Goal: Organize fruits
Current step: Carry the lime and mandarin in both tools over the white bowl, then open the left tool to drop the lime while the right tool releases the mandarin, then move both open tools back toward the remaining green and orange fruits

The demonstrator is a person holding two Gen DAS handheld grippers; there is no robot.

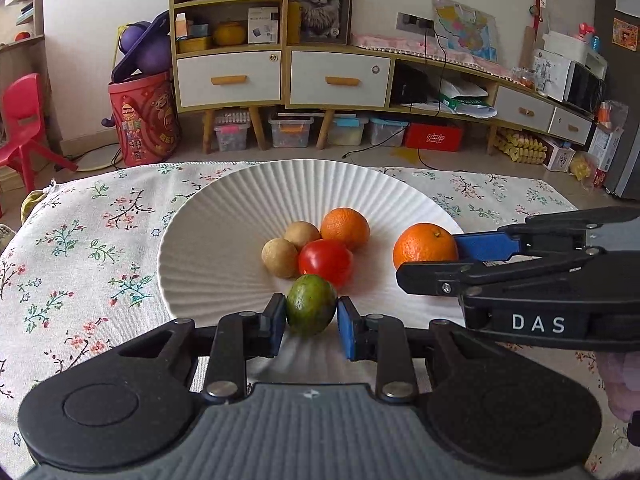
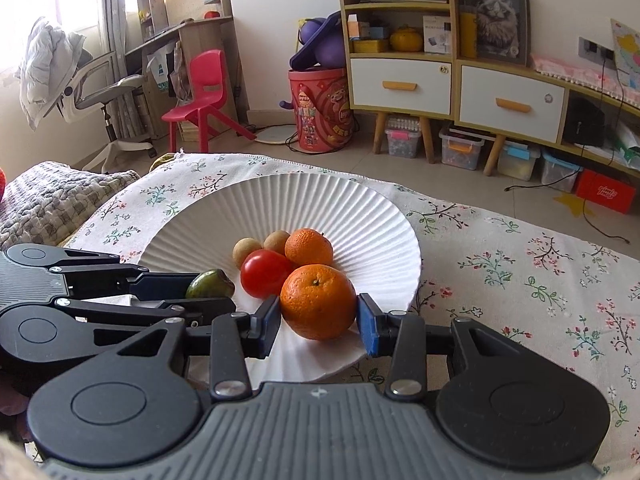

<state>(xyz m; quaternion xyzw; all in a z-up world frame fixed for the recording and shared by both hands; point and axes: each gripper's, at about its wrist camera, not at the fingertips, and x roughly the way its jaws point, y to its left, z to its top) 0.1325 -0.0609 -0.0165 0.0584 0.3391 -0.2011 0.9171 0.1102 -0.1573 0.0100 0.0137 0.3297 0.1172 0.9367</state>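
A white ribbed plate [image 1: 248, 200] sits on a floral tablecloth and holds a red tomato [image 1: 326, 261], an orange [image 1: 345, 227] and two tan round fruits [image 1: 280, 257]. My left gripper [image 1: 311, 322] has its blue pads on both sides of a green fruit [image 1: 311, 309] at the plate's near rim. My right gripper [image 2: 318, 322] has its pads against both sides of a second orange [image 2: 318, 306] over the plate [image 2: 360, 220]. The right gripper shows at the right of the left wrist view [image 1: 436, 264], and the left gripper at the left of the right wrist view [image 2: 196, 292].
The floral cloth [image 1: 80, 240] covers the table around the plate. A grey knitted blanket [image 2: 52, 196] lies at the table's left end. Beyond the table are a red chair [image 2: 204, 92], a red bucket [image 2: 322, 108] and cabinets with storage boxes beneath.
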